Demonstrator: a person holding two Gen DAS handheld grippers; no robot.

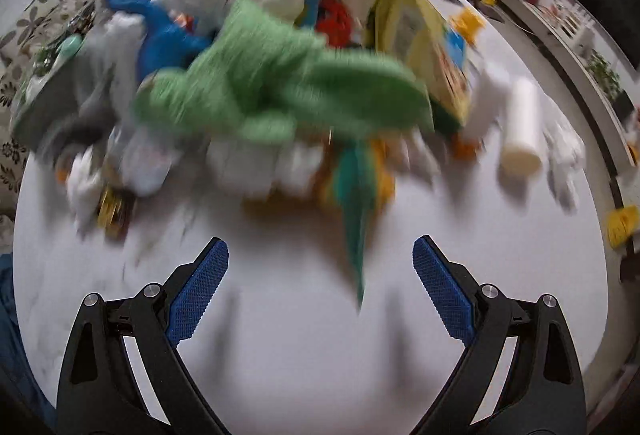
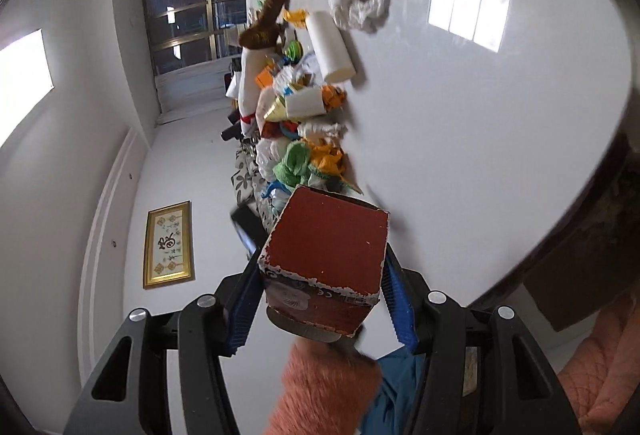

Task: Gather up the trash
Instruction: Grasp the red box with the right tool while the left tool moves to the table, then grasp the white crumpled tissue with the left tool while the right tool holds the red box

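Two claws at work: my right claw [image 2: 320, 299] pinches a red box [image 2: 324, 255]; my left claw [image 1: 320, 287], spread wide, should close squarely on the green cloth [image 1: 280, 91].

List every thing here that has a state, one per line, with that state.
left gripper: open, fingers wide apart, holding nothing, above bare table.
right gripper: shut on the red carton.
red carton: clamped between both fingers, edges worn white.
green cloth: crumpled, lying on top of the pile.
white roll: lying on its side beside the pile.
white tissue: crumpled, apart from the pile.
table: heaped with trash at the far side.
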